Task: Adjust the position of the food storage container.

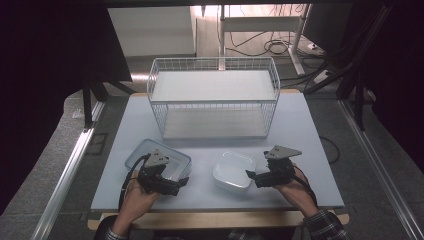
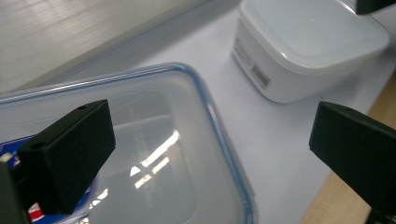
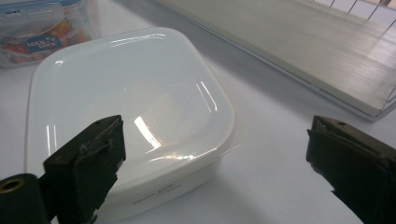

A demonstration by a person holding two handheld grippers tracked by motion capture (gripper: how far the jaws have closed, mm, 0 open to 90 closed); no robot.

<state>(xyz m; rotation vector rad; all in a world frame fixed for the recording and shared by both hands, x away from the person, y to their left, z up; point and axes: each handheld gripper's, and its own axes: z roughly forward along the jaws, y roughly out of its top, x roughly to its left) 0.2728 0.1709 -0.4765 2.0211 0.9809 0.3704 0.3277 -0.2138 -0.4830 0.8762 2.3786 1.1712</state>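
Low in the high view, the left hand-held gripper (image 1: 184,183) hangs open over the clear, blue-rimmed plastic container (image 1: 150,150) at lower left; the right hand-held gripper (image 1: 250,175) gapes open beside the white, square lidded plastic box (image 1: 233,170) at lower centre. Glossy lids could slip from the jaws, or a shallow bite might skid either container across the pale worktop (image 1: 300,130).

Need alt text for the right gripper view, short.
Open right tool, one black jaw over the near edge of a white lidded box on a pale table. A clear container with a blue-rimmed lid sits behind, a wire rack's shelf at right.
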